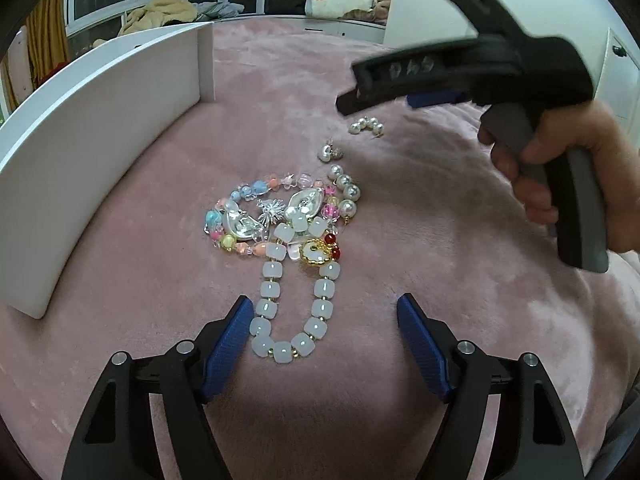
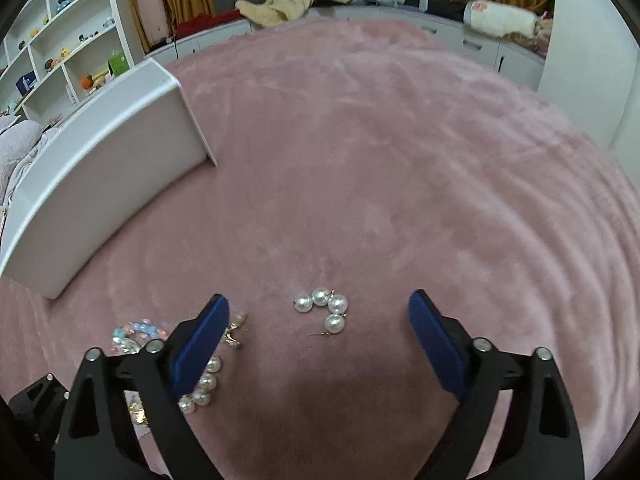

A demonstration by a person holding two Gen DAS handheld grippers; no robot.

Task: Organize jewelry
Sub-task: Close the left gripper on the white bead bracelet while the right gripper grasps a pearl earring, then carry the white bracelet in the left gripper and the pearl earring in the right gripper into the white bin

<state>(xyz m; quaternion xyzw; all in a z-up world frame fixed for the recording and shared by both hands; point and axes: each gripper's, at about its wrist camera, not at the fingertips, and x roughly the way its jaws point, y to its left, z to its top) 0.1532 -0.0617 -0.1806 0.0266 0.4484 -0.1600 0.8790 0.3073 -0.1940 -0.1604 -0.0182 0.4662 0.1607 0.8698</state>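
A heap of jewelry lies on the pink blanket (image 1: 420, 220). In it are a white chunky-bead bracelet (image 1: 269, 270), a pastel bead bracelet (image 1: 256, 191), a silver starburst piece (image 1: 272, 212), a gold and red charm (image 1: 320, 254) and a pearl strand (image 1: 347, 194). My left gripper (image 1: 322, 306) is open, its blue pads either side of the white bracelet's near loop without touching it. Farther off lies a curved pearl earring (image 1: 366, 125) (image 2: 325, 309). My right gripper (image 2: 319, 298) (image 1: 384, 102) hovers open over it, and a hand (image 1: 580, 168) holds that gripper.
A white open box (image 1: 100, 140) (image 2: 112, 160) stands on the blanket to the left of the jewelry. A small pearl stud (image 1: 331, 153) lies between heap and earring. Shelves (image 2: 60, 48), curtains and windows line the room behind. More pearls (image 2: 204, 384) sit by the right gripper's left finger.
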